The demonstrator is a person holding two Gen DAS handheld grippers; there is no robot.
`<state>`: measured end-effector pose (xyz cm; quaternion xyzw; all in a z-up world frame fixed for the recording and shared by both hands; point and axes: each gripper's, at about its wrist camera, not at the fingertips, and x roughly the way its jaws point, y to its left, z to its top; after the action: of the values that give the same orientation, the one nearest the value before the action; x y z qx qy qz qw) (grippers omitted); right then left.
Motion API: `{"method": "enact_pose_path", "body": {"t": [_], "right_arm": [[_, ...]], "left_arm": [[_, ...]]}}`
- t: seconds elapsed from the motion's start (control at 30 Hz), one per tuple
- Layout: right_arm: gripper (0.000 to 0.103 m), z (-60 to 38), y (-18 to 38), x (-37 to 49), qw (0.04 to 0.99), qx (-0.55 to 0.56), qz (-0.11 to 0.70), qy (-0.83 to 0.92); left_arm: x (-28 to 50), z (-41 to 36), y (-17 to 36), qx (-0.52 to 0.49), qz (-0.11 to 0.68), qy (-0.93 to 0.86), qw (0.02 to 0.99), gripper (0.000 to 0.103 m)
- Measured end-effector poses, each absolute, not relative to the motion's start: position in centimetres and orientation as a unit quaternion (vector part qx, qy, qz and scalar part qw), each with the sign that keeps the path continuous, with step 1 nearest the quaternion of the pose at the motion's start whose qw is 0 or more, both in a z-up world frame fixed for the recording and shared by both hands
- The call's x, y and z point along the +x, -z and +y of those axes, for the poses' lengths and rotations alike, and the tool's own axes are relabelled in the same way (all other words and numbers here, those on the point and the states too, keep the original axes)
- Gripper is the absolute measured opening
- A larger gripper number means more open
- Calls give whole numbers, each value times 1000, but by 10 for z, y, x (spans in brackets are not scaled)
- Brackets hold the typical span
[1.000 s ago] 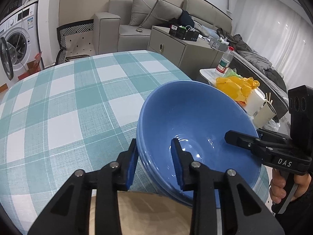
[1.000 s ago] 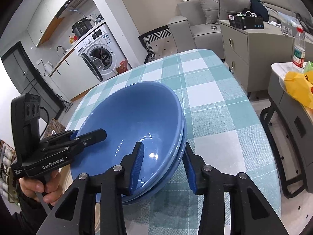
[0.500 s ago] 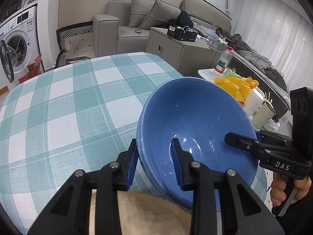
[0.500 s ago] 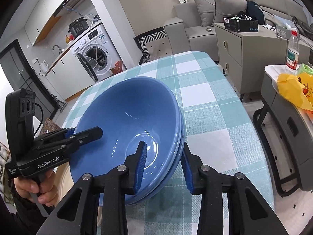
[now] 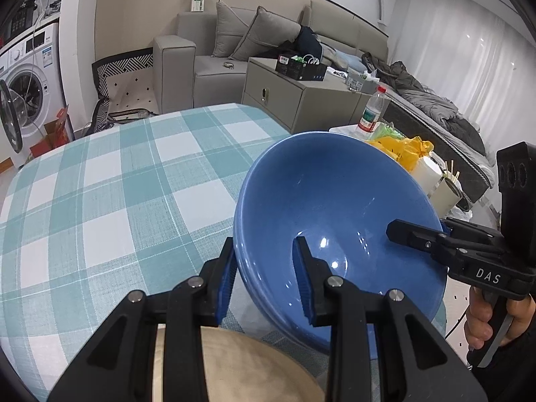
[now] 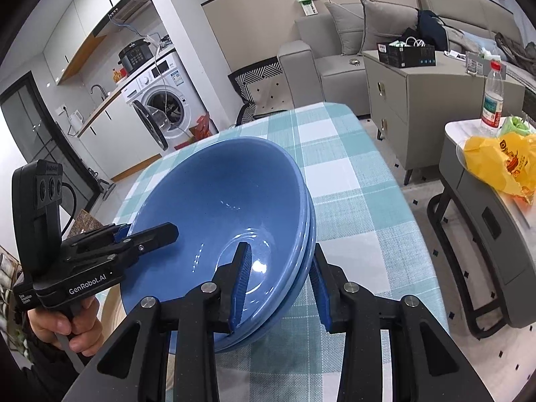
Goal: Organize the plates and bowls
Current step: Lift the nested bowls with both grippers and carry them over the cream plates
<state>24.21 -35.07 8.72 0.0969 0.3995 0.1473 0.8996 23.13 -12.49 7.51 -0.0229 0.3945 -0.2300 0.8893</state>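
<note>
A desk under a teal-and-white checked cloth (image 5: pixel 100 201) fills the near ground. Far behind it stands a grey sofa (image 5: pixel 207 63) with cushions (image 5: pixel 264 33). To the right of the sofa is a grey cabinet (image 5: pixel 294 100) carrying a black box (image 5: pixel 301 67). Further right, a plastic bottle (image 6: pixel 492 100) stands on a small side table (image 6: pixel 485 181), next to a yellow bag (image 6: pixel 502 164). At far left a washing machine (image 6: pixel 164 100) has its door open, with a black cooker (image 6: pixel 135 55) on top.
</note>
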Motion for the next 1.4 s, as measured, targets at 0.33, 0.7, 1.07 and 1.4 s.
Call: {"method": "enact_pose_path", "body": {"t": [0.33, 0.7, 1.07, 1.4], "right_arm": [[36, -349, -111, 229, 904, 98, 385, -158], [36, -326, -130, 211, 905, 71, 382, -173], [36, -295, -142, 192, 902, 52, 379, -198], [36, -260, -139, 184, 893, 41, 383, -233]], "left_arm": [[214, -120, -99, -20, 375, 224, 899, 32], [188, -101, -115, -24, 360, 208, 909, 32], [162, -74, -126, -35, 346, 185, 919, 32], [140, -40, -122, -42, 345, 152, 925, 32]]}}
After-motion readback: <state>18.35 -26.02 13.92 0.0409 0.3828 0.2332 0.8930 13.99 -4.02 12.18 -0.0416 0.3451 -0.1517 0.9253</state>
